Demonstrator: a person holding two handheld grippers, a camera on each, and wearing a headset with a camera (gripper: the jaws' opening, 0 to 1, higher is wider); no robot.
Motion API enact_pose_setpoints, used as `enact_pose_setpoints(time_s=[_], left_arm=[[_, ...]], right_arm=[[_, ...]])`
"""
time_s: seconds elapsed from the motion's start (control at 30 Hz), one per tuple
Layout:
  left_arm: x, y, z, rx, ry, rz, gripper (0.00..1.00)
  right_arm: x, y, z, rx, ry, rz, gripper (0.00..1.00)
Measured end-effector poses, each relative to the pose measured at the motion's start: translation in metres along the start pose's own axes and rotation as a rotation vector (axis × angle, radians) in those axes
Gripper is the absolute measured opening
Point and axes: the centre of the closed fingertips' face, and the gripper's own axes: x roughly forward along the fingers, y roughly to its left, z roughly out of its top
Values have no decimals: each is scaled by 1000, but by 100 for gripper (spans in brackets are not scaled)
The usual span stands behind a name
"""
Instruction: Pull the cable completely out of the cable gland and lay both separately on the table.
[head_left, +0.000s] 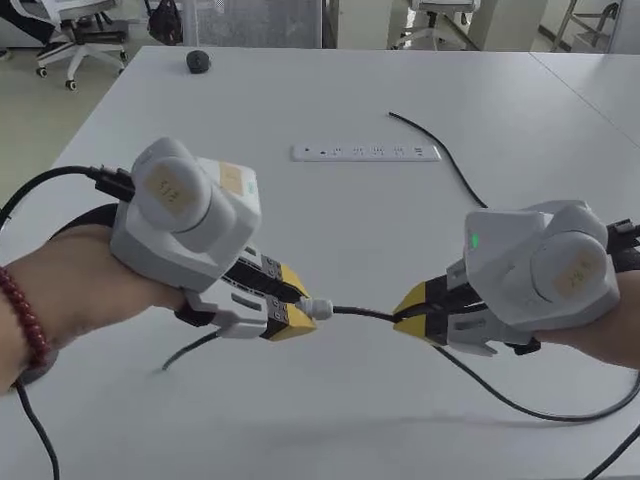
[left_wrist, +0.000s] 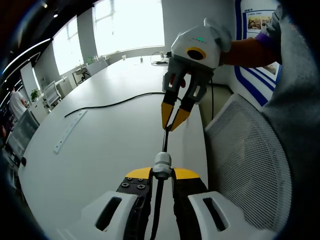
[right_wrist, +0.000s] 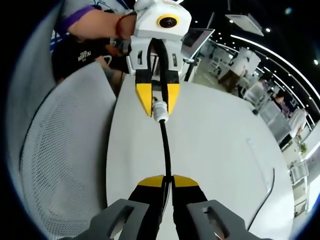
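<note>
Cable gland (head_left: 318, 308), white, sits pinched in the closed jaws of the left tool (head_left: 297, 318), held above the desk (head_left: 350, 230) close to its near edge. The black cable (head_left: 362, 313) leaves the gland's mouth and runs straight into the right tool (head_left: 408, 320), whose jaws are clamped tight on it a short way along. The tools face each other in line, likely so that drawing them apart slides the cable through the bore without kinking. A tail trails behind the left tool onto the desk, so the cable is not yet out.
</note>
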Motion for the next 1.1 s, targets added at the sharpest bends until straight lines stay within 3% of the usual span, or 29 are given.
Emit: enact_pose_setpoints(time_s=[0.47, 0.93, 1.1], left_arm=[[-5, 2, -6, 4, 16, 8, 16], [-7, 4, -7, -1, 16, 8, 16], [-5, 4, -7, -4, 18, 5, 16]], right_arm=[[-3, -6, -59, 62, 113, -16, 0], [-3, -11, -94, 71, 197, -24, 0], [-2, -9, -96, 88, 196, -19, 0]])
